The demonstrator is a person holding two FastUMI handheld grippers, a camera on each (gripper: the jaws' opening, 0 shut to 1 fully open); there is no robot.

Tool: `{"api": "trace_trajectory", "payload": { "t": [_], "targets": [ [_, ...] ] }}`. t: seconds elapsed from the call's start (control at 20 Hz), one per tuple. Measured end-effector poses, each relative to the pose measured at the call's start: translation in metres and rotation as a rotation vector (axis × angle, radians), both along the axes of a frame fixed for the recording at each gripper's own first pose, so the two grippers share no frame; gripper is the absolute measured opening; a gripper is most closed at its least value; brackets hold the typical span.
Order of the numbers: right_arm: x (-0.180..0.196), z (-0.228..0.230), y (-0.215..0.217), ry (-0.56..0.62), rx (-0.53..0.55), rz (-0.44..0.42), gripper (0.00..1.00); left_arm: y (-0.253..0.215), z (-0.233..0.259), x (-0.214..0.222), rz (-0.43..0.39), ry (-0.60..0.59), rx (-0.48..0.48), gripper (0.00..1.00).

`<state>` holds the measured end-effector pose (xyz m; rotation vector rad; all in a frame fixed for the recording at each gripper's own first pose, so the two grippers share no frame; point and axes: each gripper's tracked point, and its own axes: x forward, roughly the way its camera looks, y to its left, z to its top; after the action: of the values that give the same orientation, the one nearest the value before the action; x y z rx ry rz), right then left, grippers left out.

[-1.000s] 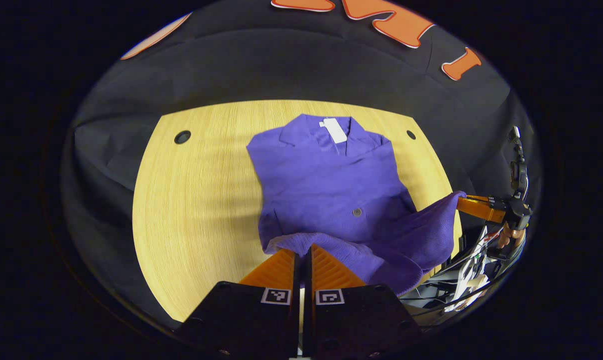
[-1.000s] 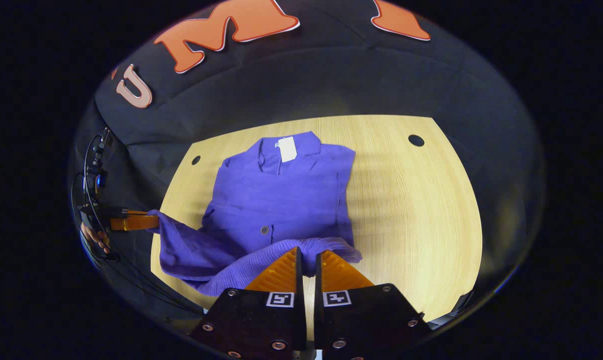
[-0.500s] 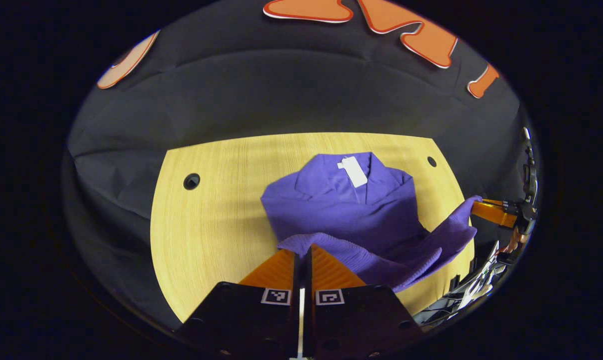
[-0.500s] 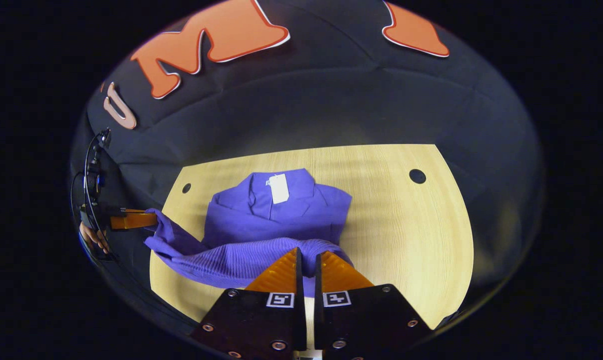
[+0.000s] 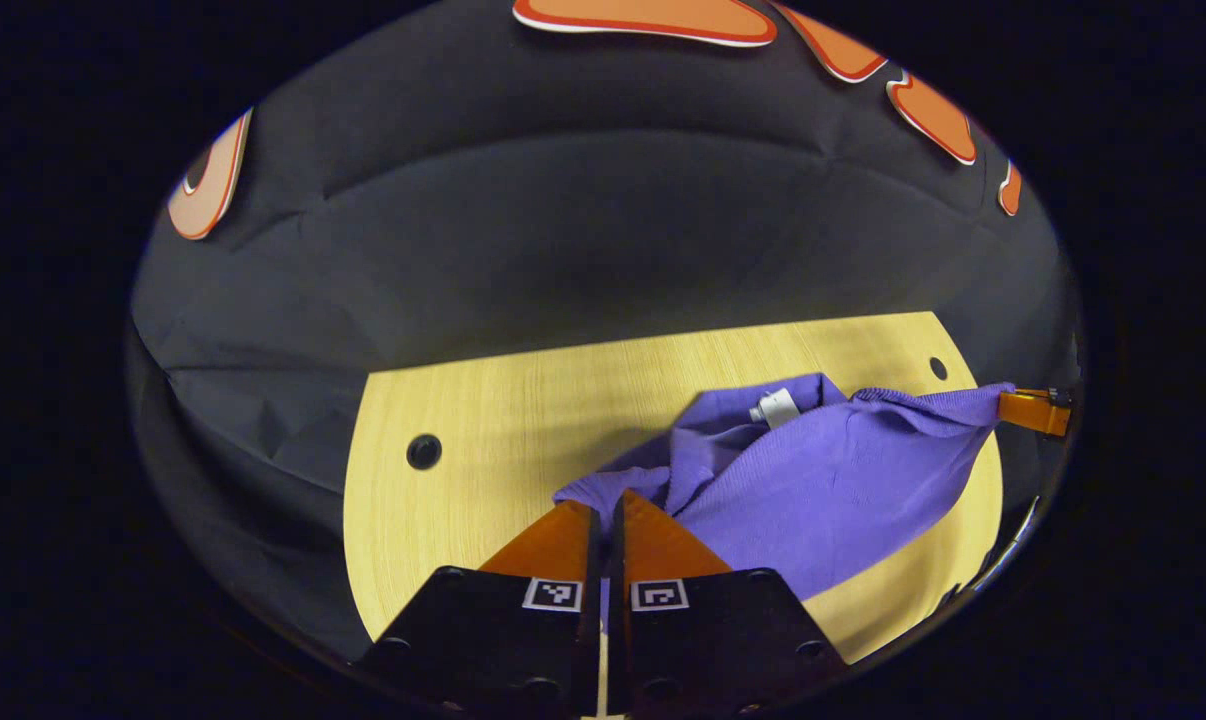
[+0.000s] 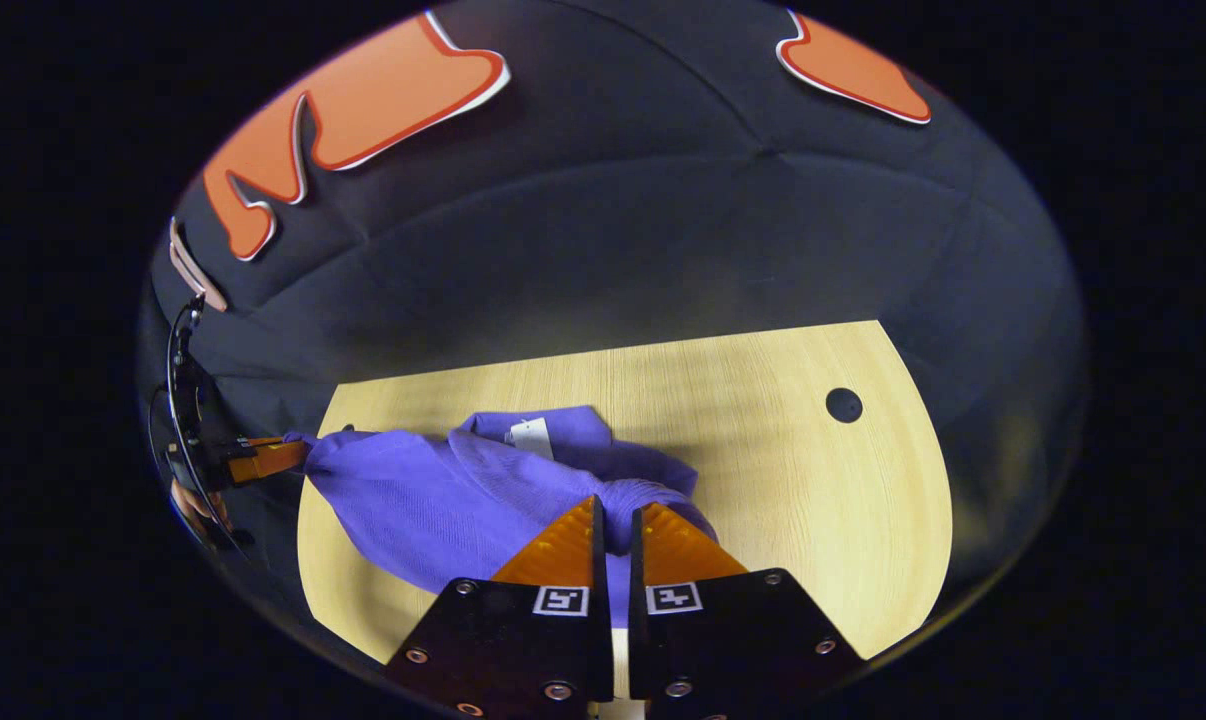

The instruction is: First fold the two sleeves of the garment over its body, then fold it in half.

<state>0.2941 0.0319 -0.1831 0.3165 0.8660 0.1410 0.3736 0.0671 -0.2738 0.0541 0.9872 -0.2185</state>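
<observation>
Left gripper view, left gripper (image 5: 603,505) at bottom centre pinching purple garment (image 5: 823,480) hem, right gripper (image 6: 615,515) likewise pinching, garment lifted over table (image 6: 813,480), collar tag (image 6: 531,437) partly hidden by folds.

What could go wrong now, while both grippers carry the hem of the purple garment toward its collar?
1. The lifted hem of the purple garment sags between the left gripper and the right gripper; the fold may land wrinkled.
2. Each gripper pinches only a hem corner, so cloth could slip out.
3. The collar with its white tag looks bunched, so the halves may misalign.
</observation>
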Motion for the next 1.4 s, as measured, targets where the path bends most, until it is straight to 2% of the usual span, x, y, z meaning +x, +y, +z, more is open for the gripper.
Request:
{"api": "trace_trajectory", "payload": {
  "t": [0.15,0.4,0.45,0.5,0.55,0.6,0.65,0.7,0.75,0.8,0.95,1.1,1.25,1.4],
  "targets": [
    [0.023,0.000,0.006,-0.045,0.060,-0.045,0.10,-0.009,0.005,0.019,0.014,-0.098,-0.008,0.06],
    [0.034,0.003,0.010,-0.109,0.057,-0.054,0.21,-0.008,0.029,0.045,0.062,-0.252,0.000,0.18],
    [0.036,0.007,0.011,-0.129,0.049,-0.058,0.40,-0.005,0.031,0.049,0.077,-0.292,0.012,0.20],
    [0.038,0.012,0.007,-0.155,0.040,-0.067,0.34,0.001,0.038,0.050,0.087,-0.323,0.018,0.36],
    [0.039,0.017,0.002,-0.177,0.036,-0.075,0.44,0.004,0.046,0.048,0.095,-0.343,0.014,0.33],
    [0.039,0.019,-0.001,-0.188,0.034,-0.080,0.48,0.004,0.052,0.045,0.102,-0.356,0.001,0.39],
    [0.036,0.021,-0.003,-0.195,0.028,-0.082,0.44,0.008,0.061,0.041,0.118,-0.376,-0.010,0.41],
    [0.035,0.023,-0.007,-0.203,0.017,-0.081,0.57,0.014,0.067,0.037,0.136,-0.392,-0.014,0.46],
    [0.034,0.025,-0.010,-0.216,-0.002,-0.080,0.63,0.022,0.071,0.032,0.155,-0.406,-0.010,0.54],
    [0.032,0.028,-0.013,-0.232,-0.026,-0.080,0.66,0.031,0.076,0.028,0.172,-0.424,-0.002,0.56],
    [0.018,0.050,-0.026,-0.304,-0.082,-0.100,0.80,0.046,0.094,0.011,0.197,-0.477,0.014,0.66],
    [-0.003,0.077,-0.039,-0.381,-0.126,-0.120,0.88,0.054,0.122,-0.011,0.217,-0.556,0.014,0.85],
    [-0.028,0.109,-0.047,-0.469,-0.180,-0.139,0.94,0.056,0.155,-0.035,0.238,-0.634,-0.008,0.87],
    [-0.055,0.147,-0.057,-0.576,-0.223,-0.173,0.95,0.055,0.194,-0.059,0.236,-0.731,-0.019,0.90]
  ]
}}
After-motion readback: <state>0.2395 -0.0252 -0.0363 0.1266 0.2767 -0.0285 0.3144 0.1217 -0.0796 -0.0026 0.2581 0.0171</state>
